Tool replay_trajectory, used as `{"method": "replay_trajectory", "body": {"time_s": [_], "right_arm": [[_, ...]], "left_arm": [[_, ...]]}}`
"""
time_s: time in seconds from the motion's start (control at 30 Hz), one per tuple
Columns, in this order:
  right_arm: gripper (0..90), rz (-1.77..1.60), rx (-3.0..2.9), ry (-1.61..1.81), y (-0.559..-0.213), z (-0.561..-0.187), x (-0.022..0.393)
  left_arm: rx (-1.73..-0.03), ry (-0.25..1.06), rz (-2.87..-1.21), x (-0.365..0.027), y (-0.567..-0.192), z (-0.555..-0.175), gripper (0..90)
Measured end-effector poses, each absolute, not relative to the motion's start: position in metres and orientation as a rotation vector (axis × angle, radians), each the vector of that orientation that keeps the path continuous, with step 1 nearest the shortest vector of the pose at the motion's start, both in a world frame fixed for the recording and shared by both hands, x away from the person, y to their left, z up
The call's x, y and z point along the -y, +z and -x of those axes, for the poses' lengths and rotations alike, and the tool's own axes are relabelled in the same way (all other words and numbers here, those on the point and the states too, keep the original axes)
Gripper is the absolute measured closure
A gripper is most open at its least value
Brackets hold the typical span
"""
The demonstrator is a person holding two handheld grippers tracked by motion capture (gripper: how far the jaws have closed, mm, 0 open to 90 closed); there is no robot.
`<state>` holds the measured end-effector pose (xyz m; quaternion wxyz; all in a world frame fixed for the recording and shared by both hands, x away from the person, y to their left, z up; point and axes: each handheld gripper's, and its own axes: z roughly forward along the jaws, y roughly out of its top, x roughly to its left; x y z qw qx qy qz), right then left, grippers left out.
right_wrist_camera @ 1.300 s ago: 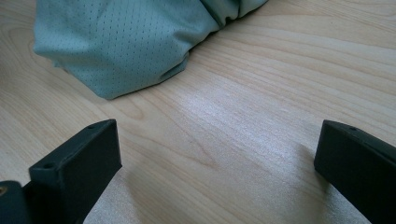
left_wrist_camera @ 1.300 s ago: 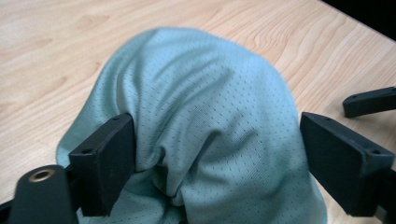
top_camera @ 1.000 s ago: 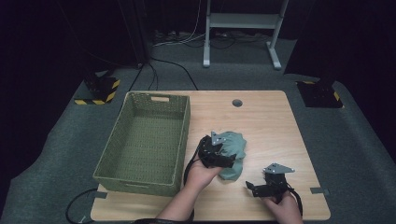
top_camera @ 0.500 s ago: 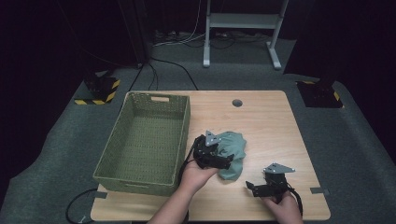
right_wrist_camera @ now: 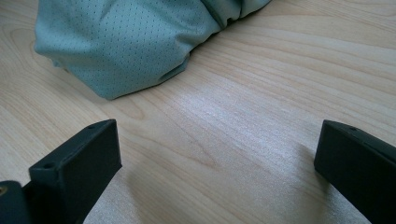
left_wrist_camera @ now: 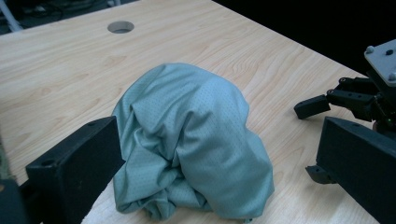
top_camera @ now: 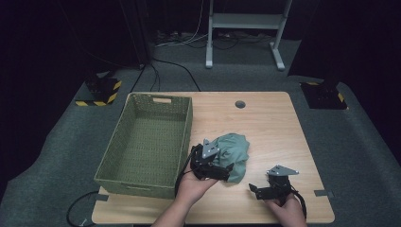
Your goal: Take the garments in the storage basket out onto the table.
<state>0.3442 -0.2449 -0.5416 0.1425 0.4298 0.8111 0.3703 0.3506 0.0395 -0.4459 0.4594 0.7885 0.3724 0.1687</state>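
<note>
One green cloth point(top_camera: 234, 153) (bunched up), one woven basket point(top_camera: 146, 142), two grippers — left point(top_camera: 226, 171), right point(top_camera: 255, 190) — on one counter point(top_camera: 269, 123).

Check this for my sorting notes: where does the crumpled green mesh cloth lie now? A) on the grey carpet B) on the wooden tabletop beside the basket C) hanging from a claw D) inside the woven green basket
B: the crumpled green mesh cloth rests on the wooden tabletop, right of the woven green basket, with no claw gripping it.
</note>
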Motion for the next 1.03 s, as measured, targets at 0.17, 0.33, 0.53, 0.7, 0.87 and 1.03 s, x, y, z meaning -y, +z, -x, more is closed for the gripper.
{"method": "replay_trajectory", "body": {"time_s": [0.17,0.33,0.53,0.7,0.87,1.03], "right_arm": [[0.2,-1.248,-2.34,1.077,-0.542,-0.344,0.245],[0.2,-1.239,-2.34,1.067,-0.542,-0.344,0.245],[0.3,-1.237,-2.338,1.058,-0.542,-0.344,0.244],[0.2,-1.241,-2.336,1.064,-0.542,-0.343,0.244],[0.3,-1.242,-2.335,1.064,-0.542,-0.343,0.244],[0.2,-1.245,-2.335,1.068,-0.542,-0.343,0.245]], "left_arm": [[-0.886,0.415,-1.956,-0.037,-0.454,-0.335,0.4],[-0.879,0.345,-1.948,-0.041,-0.467,-0.324,0.4],[-0.867,0.317,-2.01,-0.045,-0.49,-0.313,0.4],[-0.847,0.34,-2.08,-0.047,-0.516,-0.307,0.6],[-0.849,0.335,-2.146,-0.047,-0.539,-0.307,0.6],[-0.818,0.338,-2.143,-0.045,-0.538,-0.308,0.4]]}}
